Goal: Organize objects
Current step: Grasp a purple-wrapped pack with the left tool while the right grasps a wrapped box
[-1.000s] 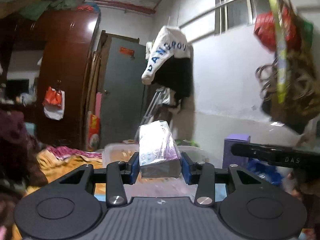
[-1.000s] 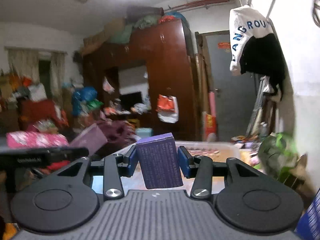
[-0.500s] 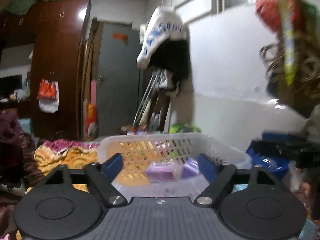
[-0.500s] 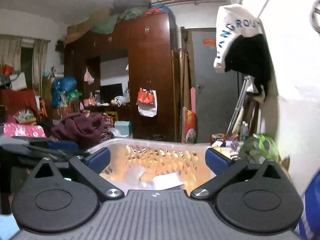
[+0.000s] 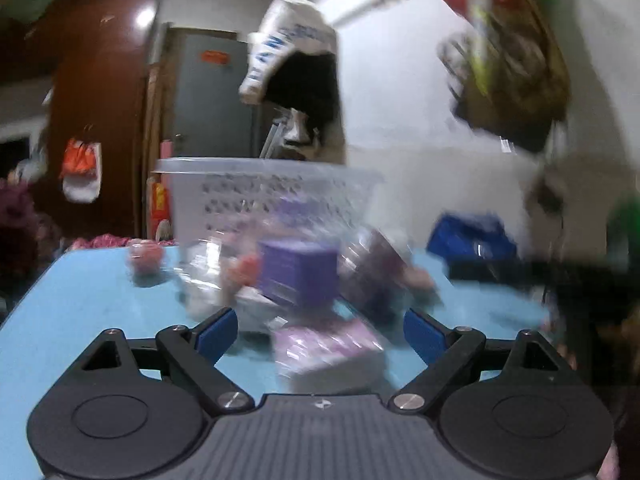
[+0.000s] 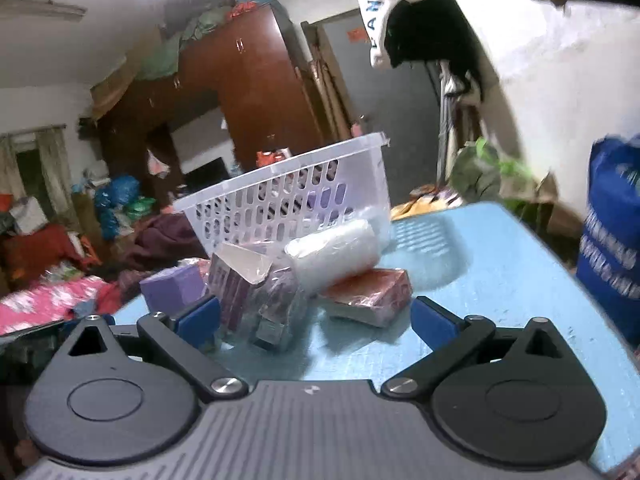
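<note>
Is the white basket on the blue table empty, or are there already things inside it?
Not empty. Through the slotted wall of the white basket purple shapes show inside it. What they are and how full it is cannot be told.

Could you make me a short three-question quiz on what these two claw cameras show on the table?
1. True or false: the white slotted plastic basket stands on the light blue table.
2. What lies against the clear bubble-wrap roll in the right claw's view?
A. a flat red-topped box
B. a green mug
C. a metal spoon
3. Fill in: the right claw has its jaws ____, with nothing gripped.

Key: 1 true; 2 A; 3 open.
</note>
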